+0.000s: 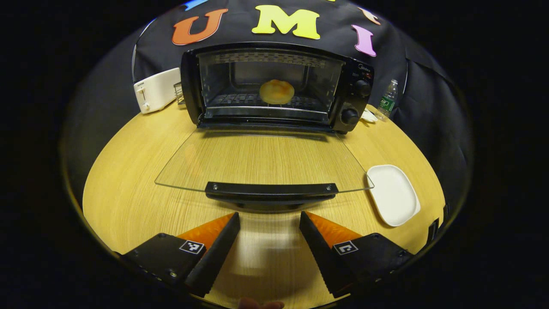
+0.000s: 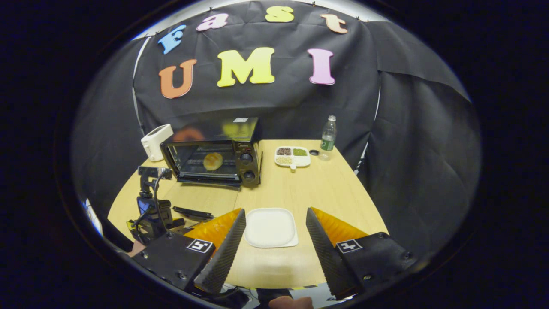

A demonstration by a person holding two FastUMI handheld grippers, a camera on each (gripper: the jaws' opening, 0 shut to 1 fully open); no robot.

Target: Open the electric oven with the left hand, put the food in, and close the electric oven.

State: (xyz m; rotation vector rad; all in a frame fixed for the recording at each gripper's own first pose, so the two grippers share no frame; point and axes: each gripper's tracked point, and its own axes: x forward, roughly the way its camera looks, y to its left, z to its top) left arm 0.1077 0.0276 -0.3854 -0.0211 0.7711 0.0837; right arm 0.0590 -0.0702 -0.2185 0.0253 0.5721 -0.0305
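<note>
The black electric oven (image 1: 274, 88) stands at the back of the wooden table with its glass door (image 1: 261, 161) folded down flat. A round golden bun (image 1: 276, 91) lies on the rack inside. My left gripper (image 1: 269, 223) is open just in front of the door's black handle (image 1: 271, 190), nothing between its fingers. In the right gripper view the oven (image 2: 214, 152) with the bun (image 2: 212, 161) sits far off at the left. My right gripper (image 2: 274, 219) is open above the empty white plate (image 2: 271, 227). The left gripper (image 2: 152, 210) shows at the lower left there.
A white toaster (image 1: 156, 90) stands left of the oven. A water bottle (image 2: 328, 133) and a divided dish of grains (image 2: 292, 156) sit at the back right. The white plate (image 1: 392, 194) lies right of the open door, near the table edge.
</note>
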